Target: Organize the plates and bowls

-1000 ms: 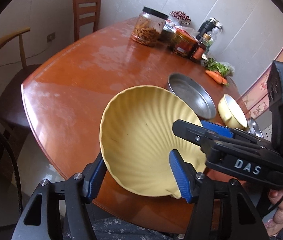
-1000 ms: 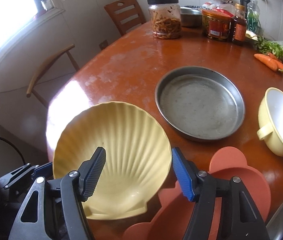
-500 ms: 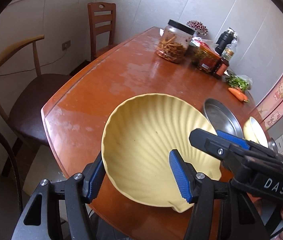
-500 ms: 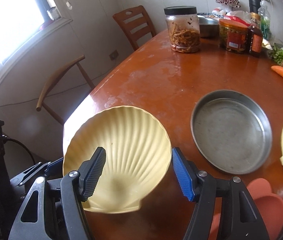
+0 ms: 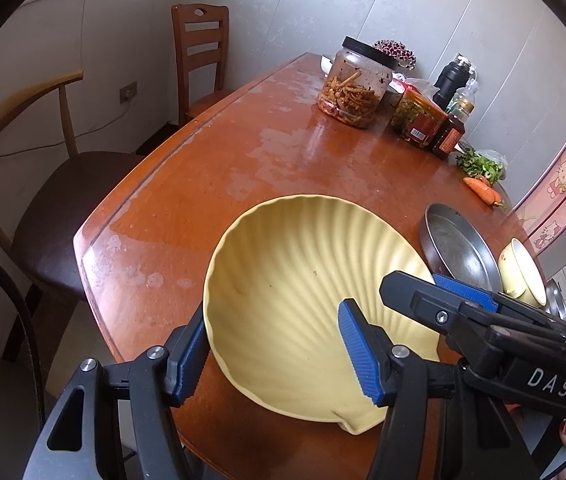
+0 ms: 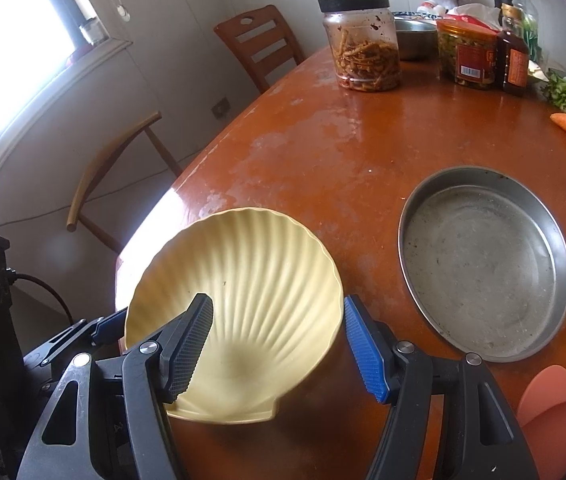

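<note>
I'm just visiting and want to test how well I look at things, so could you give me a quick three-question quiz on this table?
1. True or false: the yellow shell plate lies inside the metal pan.
2. How do the right gripper fingers stand at the plate? A: both inside it. B: one inside, one outside the rim. C: both far from it.
3. Fill in: the tall jar has a ___ lid.

Key: 1 false, the plate is apart from the pan; 2 B; 3 black.
</note>
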Tool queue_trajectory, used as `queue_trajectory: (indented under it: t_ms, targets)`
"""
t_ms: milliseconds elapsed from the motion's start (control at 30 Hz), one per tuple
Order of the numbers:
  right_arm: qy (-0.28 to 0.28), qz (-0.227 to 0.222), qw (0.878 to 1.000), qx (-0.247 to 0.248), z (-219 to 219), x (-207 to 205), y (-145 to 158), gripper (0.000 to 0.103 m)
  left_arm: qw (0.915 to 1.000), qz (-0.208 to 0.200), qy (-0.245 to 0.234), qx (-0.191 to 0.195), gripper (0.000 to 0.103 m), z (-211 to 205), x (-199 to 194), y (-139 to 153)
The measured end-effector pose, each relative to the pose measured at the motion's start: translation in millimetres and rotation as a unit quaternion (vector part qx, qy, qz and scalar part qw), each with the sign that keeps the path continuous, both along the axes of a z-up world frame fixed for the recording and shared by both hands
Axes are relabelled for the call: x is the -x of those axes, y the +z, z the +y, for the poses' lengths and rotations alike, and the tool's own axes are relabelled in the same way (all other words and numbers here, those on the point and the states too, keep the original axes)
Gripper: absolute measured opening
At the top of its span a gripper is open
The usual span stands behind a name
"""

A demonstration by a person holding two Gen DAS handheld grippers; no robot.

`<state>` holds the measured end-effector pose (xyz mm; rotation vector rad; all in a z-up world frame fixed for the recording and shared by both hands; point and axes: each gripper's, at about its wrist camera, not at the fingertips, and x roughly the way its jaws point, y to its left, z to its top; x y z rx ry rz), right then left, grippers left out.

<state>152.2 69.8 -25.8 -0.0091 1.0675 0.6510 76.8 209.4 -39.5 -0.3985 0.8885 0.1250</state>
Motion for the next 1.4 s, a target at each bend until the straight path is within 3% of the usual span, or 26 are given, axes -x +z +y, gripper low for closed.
queue_trajectory:
  t_ms: [233, 467, 833, 1033, 1400]
  targets:
    - [-0.006, -0.017, 1.0, -0.002, -4.4, 2.7, 6.6, 0.07, 0.9997, -0.01, 0.014, 0.015, 0.063, 7.1, 8.4, 4.2]
    - [-0.013, -0.052, 0.999, -0.01, -26.8, 13.6, 29.0, 0.074, 0.9983, -0.045, 0.035, 0.01, 0.064, 10.3, 22.3, 28.7]
    - [-0.022, -0.107, 0.994, -0.004, -88.7, 37.8, 70.2, 0.075, 0.9967, -0.08, -0.012, 0.013, 0.066, -38.9, 46.3, 64.7]
    - [-0.031, -0.143, 0.989, 0.028, -129.5, 48.7, 82.0, 0.076, 0.9966, -0.06, -0.053, 0.02, 0.067, -84.0, 50.9, 59.4]
    - [-0.039, -0.111, 0.991, 0.057, -193.6, 43.3, 66.0, 0.077, 0.994, 0.005, -0.101, 0.041, 0.067, -157.7, 62.7, 31.3]
